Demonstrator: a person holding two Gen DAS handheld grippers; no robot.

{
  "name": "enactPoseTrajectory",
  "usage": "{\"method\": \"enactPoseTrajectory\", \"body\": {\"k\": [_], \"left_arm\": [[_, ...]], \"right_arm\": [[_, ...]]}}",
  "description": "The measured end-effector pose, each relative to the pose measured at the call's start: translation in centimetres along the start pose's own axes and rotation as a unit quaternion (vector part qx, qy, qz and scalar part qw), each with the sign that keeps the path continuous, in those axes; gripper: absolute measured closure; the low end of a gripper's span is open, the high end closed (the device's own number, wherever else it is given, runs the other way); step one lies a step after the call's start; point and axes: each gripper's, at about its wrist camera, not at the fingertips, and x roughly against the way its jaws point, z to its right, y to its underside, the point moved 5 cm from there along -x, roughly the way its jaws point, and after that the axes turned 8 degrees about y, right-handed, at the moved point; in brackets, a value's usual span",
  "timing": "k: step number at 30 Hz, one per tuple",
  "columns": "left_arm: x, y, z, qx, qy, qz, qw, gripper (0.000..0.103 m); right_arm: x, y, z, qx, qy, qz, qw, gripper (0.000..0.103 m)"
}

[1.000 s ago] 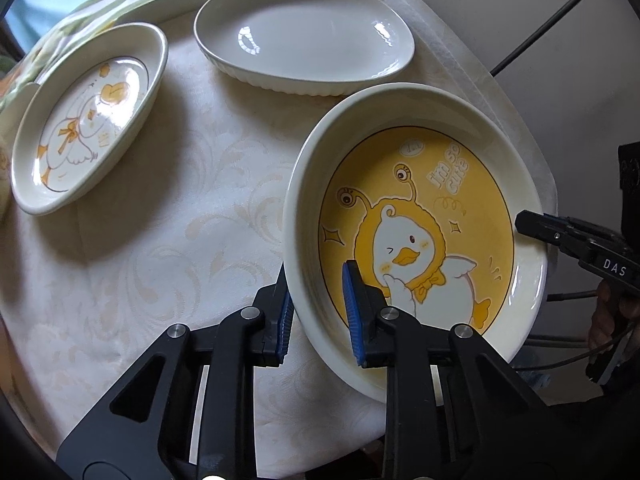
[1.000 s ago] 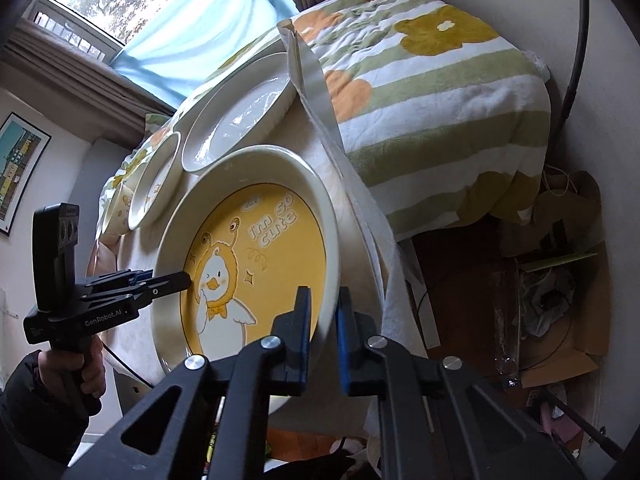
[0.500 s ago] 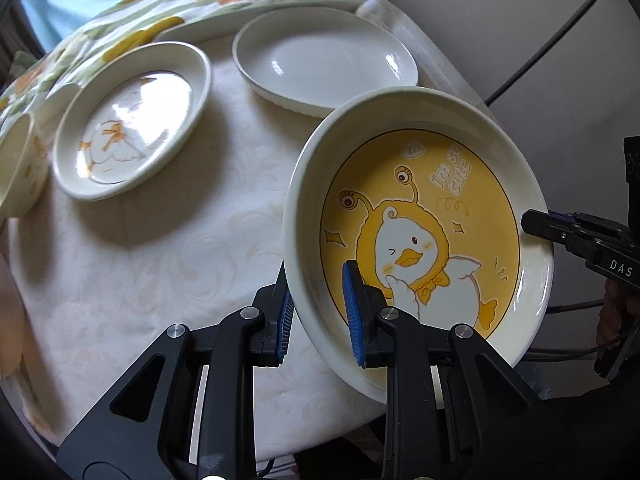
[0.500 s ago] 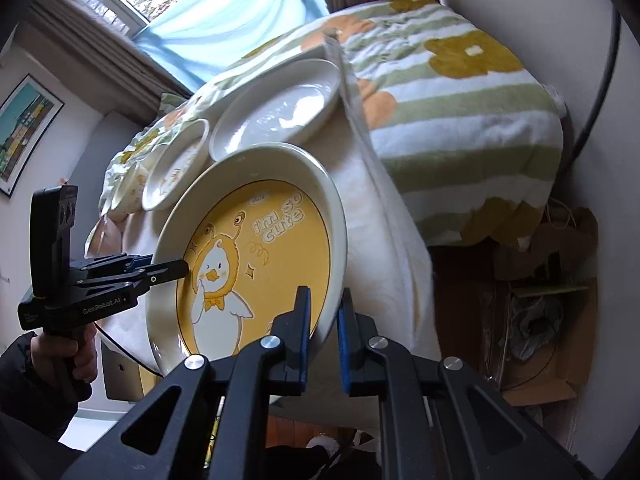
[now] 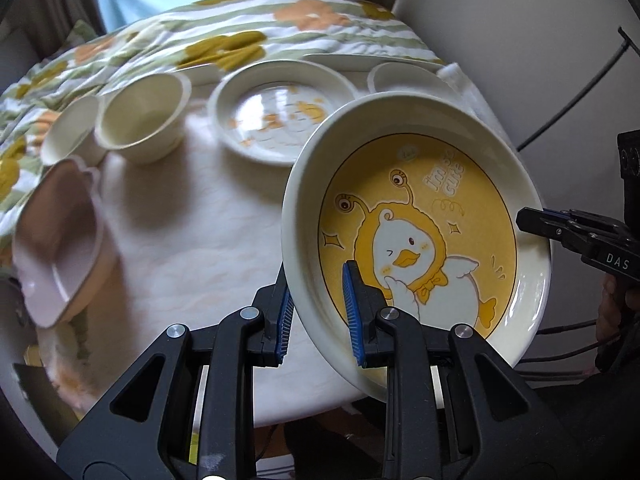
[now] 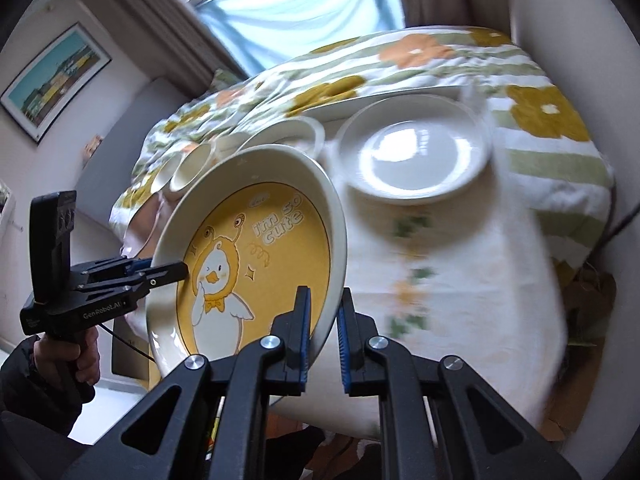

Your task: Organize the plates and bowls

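Yellow duck plate (image 5: 416, 236): cream-rimmed dish with a yellow cartoon duck, held tilted above the table's near edge; lifted clear of the cloth, where a second ago it lay lower.
Left hand-held gripper (image 5: 318, 312): blue pads pinching the plate's near rim, one pad inside, one outside; grip unchanged.
Right hand-held gripper (image 6: 322, 336): fingers closed on the opposite rim; grip unchanged.
Duck saucer (image 5: 282, 114): flat on the table behind the held plate, now nearer centre of the left view.
White plate (image 6: 414, 148): flat on the table, well apart from the held plate.
Cream bowls (image 5: 142, 118): newly in view at left.
Pink dish (image 5: 60, 236): newly in view, far left.
Table (image 5: 192, 224): covered in pale patterned cloth.
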Motion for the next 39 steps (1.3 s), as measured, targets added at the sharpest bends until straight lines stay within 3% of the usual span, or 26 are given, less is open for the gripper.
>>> {"method": "enactPoseTrajectory", "body": {"k": [10,17,29,39], "left_arm": [[1.3,4.8,-11.2,0.033,-0.012,-0.032,0.9988,0.082],[0.2,7.3,-16.2,0.04,-0.01,-0.042,0.9983,0.082],[0.0,7.6,-17.2,0.039,-0.032,-0.023,0.9984,0.082],[-0.3,7.2,-16.7,0.037,-0.048,-0.025,0.9979,0.082]], "right_arm": [[-8.0,1.3,-9.9,-0.003,-0.022,-0.06,0.998,0.091],[-11.7,2.4,-12.8,-0.003,-0.016,-0.075,0.997,0.091],[-13.2,3.2,-13.5,0.018,-0.025,-0.058,0.998,0.092],[-13.4,3.1,-14.4,0.047,-0.004,-0.059,0.997,0.089]]}}
